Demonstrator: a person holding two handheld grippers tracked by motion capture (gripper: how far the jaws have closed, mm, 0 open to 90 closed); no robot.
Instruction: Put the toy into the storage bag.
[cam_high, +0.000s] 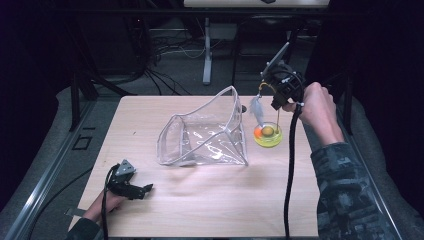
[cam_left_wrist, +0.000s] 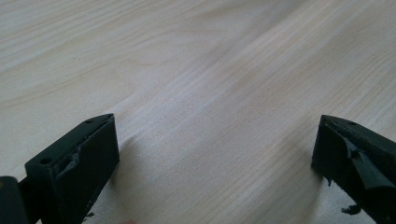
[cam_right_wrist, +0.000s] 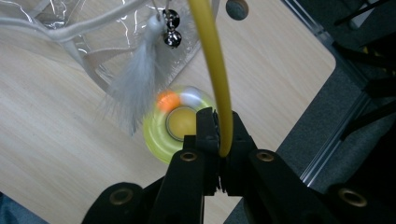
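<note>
Claws: right (cam_right_wrist: 218, 135) pinching yellow wand (cam_right_wrist: 212, 65), left (cam_left_wrist: 215, 158) spread.

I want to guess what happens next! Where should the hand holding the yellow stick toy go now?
Probably left, toward the clear bag. The right gripper is shut on the yellow wand, lifting the feather toy's round base, and the bag's open mouth sits right beside it.
</note>
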